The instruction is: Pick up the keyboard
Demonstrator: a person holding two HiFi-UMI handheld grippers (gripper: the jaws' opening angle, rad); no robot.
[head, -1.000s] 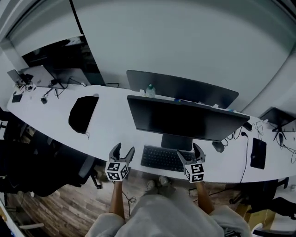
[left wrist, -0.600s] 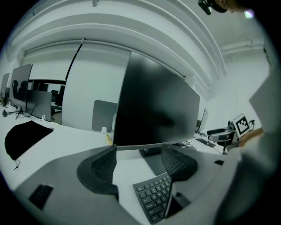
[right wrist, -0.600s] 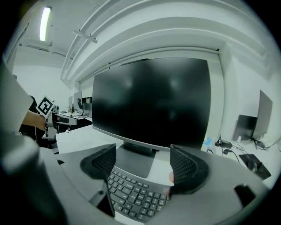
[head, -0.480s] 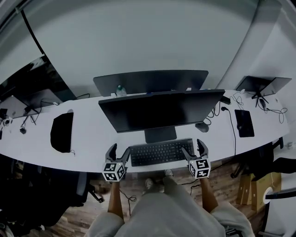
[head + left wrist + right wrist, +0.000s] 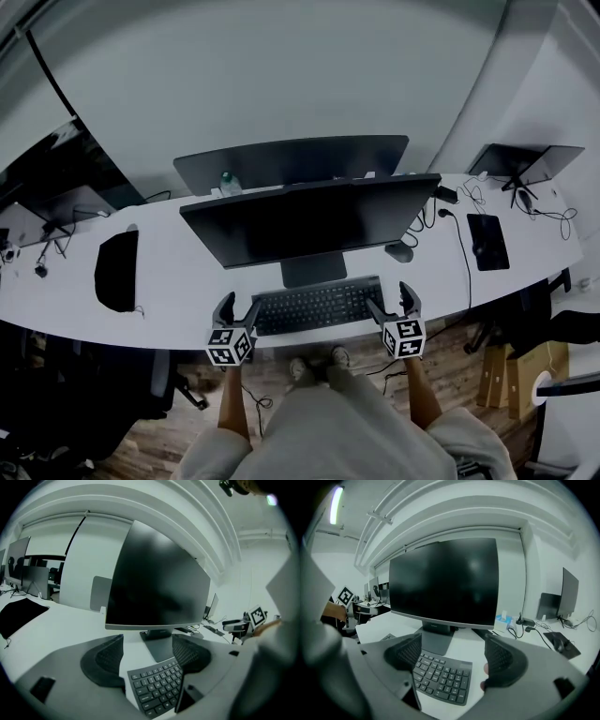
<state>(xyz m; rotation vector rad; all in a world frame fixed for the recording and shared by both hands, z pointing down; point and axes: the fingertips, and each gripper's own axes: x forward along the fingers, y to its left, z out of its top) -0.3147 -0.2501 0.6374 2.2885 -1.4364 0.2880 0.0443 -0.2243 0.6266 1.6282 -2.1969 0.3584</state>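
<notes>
Black keyboard [image 5: 317, 305], flat on the white desk [image 5: 187, 281] close to its front edge, directly before the foot [image 5: 313, 270] of the dark monitor [image 5: 309, 220]. Pale legends on the keys, too small to read; a small mark on the foot in the right gripper view, equally unreadable. Flanked by the tongs in the head view: left gripper [image 5: 237, 302] just off the keyboard's left end, right gripper [image 5: 392, 294] just off its right end, both at the desk edge and pointing in over it. Left jaws spread wide, the keyboard's left end lying between them, nearer the right-hand pad, not pinched. Right jaws spread wide as well, having just been opening further, the keyboard's right end with its number block lying between them, nearer the left-hand pad, nothing pinched. Seen from the head view alone: a second monitor [image 5: 291, 159] standing behind the first, a bottle [image 5: 225, 182] at its left corner, a mouse [image 5: 398, 251] right of the foot, a black mat [image 5: 116, 270] far left, a dark slab [image 5: 488, 241] far right among cables. Seen from the left gripper view alone: a marker cube [image 5: 258, 616] with its black-and-white square pattern at far right. Seen from the right gripper view alone: a pale blue box [image 5: 502, 619] on the desk past the monitor's right edge.
</notes>
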